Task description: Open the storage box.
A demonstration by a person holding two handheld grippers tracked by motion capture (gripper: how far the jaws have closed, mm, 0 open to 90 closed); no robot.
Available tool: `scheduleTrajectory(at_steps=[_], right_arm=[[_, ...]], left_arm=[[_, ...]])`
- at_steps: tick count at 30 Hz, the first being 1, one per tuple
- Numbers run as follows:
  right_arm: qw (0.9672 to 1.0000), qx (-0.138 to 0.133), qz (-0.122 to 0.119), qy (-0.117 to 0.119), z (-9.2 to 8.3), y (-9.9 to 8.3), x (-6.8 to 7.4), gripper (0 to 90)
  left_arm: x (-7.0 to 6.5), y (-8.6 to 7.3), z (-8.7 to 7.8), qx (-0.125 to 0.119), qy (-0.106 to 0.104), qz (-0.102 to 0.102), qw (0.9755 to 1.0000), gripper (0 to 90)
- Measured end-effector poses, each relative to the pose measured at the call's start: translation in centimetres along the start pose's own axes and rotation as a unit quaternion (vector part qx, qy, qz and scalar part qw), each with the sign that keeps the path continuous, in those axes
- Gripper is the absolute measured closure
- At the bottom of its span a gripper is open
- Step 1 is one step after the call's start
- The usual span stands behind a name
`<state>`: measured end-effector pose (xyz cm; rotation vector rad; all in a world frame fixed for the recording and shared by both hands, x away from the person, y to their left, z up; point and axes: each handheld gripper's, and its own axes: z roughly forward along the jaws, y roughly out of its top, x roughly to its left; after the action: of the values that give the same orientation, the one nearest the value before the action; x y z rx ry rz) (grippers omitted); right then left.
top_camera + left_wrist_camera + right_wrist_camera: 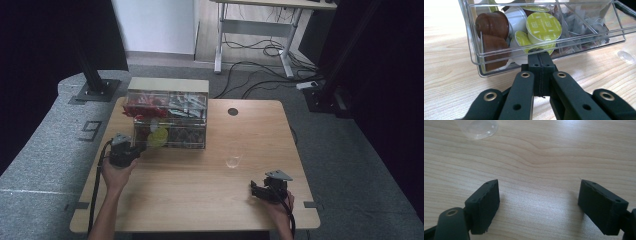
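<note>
In the high view, a clear plastic two-tier organiser box (170,117) is seen standing toward the far left of the light wooden table (200,185), its lower drawer drawn out toward the person. The left gripper (136,146) is held level at the drawer's front left corner, just beside a lime-green patch behind the clear wall. The right gripper (257,190) is rested low near the front right edge, well apart from the box, with a clear stemless glass (233,154) lying between it and the drawer. The left hand is by far the nearer to the drawer.

In the left gripper view, the left gripper (539,53) is seen clenched, its two black jaws pressed flat together with nothing visibly caught between them. Their tips are set against the transparent front wall of the pulled-out drawer (599,42), which runs crosswise to the gripper's line. Directly beyond and slightly above the tips, inside the drawer, a lime-green foil-lidded coffee capsule (544,27) is tilted with its lid facing the camera; brown plastic capsules (492,25) are piled to its left. The capsule is judged reachable only over the wall, from above.

In the right gripper view, the right gripper (539,200) is shown released, jaws spread wide over bare wood, with the clear glass's base (479,127) lying ahead of it.
</note>
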<state>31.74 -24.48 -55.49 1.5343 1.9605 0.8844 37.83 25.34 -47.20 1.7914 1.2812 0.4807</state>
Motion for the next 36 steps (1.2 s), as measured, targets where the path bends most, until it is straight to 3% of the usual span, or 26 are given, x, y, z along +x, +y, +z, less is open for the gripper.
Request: scheduleTrajectory(at_steps=[9,13,16,27,31,36], right_arm=[[1.0,0.0,0.003,-0.002,0.0,0.0,0.0,17.7],[1.0,0.0,0.003,-0.002,0.0,0.0,0.0,17.8],[1.0,0.0,0.003,-0.002,0.0,0.0,0.0,17.9],[1.0,-0.001,0.004,-0.003,0.0,0.0,0.0,17.9],[1.0,0.0,0.005,-0.004,0.0,0.0,0.0,17.9],[1.0,0.0,0.006,-0.004,0.0,0.0,0.0,17.9]], left_arm=[[0.0,1.0,-0.6,0.002,-0.005,0.003,1.0,90.0],[-0.3,2.0,-1.0,-0.003,0.007,0.014,0.9999,90.0],[-0.3,2.4,-1.1,-0.005,0.004,0.013,0.9999,90.0],[0.0,4.0,-1.3,-0.012,-0.003,0.0,0.9999,90.0],[0.4,4.7,-1.5,-0.017,-0.011,-0.016,0.9997,90.0],[0.7,5.4,-1.6,-0.018,-0.005,-0.027,0.9995,90.0]])
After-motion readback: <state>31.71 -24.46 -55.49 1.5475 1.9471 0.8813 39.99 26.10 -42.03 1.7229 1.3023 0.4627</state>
